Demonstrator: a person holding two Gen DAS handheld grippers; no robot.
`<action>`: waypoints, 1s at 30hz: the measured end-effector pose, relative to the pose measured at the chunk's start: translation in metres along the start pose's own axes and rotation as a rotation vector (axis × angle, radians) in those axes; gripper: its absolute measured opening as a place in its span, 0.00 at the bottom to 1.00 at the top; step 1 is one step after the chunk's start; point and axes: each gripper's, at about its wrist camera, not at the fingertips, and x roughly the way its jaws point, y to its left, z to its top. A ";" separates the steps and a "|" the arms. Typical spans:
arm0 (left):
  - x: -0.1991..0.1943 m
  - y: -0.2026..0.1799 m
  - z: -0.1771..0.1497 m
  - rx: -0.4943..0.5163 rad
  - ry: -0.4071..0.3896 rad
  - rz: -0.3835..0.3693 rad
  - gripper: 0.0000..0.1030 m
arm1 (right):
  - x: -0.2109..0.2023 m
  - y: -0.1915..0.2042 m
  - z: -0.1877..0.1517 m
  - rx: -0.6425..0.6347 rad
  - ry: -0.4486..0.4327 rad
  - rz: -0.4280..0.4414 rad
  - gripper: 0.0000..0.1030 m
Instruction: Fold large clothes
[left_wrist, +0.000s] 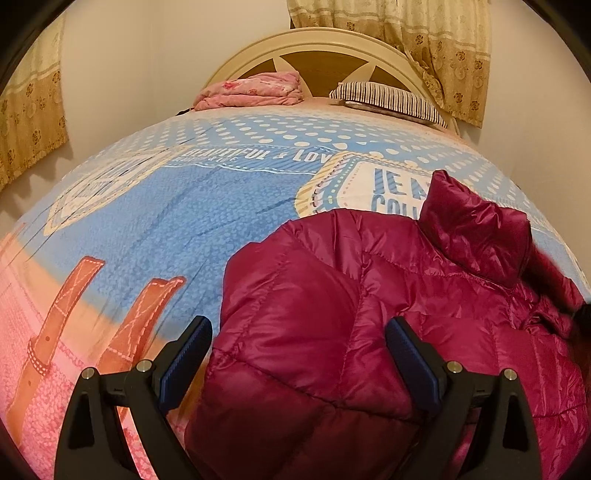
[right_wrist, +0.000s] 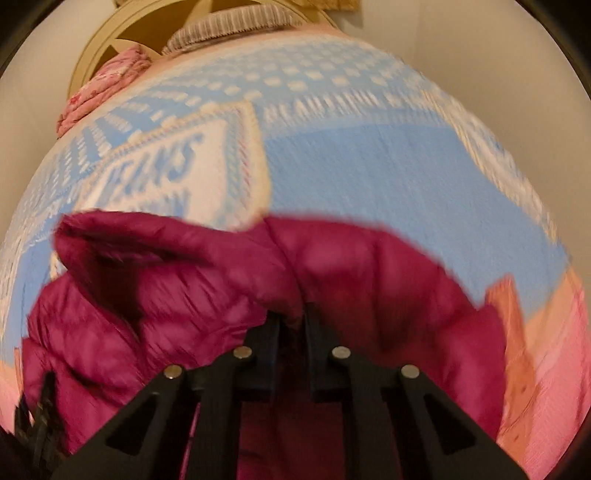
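A magenta quilted puffer jacket (left_wrist: 369, 314) lies on the bed, its stand-up collar (left_wrist: 476, 236) raised at the right. My left gripper (left_wrist: 297, 354) is open just above the jacket's left shoulder part, holding nothing. In the blurred right wrist view my right gripper (right_wrist: 293, 325) is shut on a fold of the jacket (right_wrist: 332, 266), with the cloth bunched up around the fingertips.
The bed is covered by a blue, white and pink printed sheet (left_wrist: 184, 206). A folded pink blanket (left_wrist: 255, 90) and a striped pillow (left_wrist: 388, 99) lie by the cream headboard (left_wrist: 317, 40). Curtains (left_wrist: 424, 40) hang behind it.
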 end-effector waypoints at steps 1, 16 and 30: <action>0.000 0.000 0.000 -0.002 0.000 -0.002 0.93 | 0.006 -0.007 -0.009 0.020 -0.003 0.020 0.11; -0.046 -0.031 0.047 0.109 -0.099 -0.176 0.93 | 0.003 -0.003 -0.047 -0.035 -0.276 0.015 0.13; 0.055 -0.136 0.071 0.218 0.219 -0.075 0.17 | 0.002 -0.016 -0.048 0.023 -0.281 0.113 0.14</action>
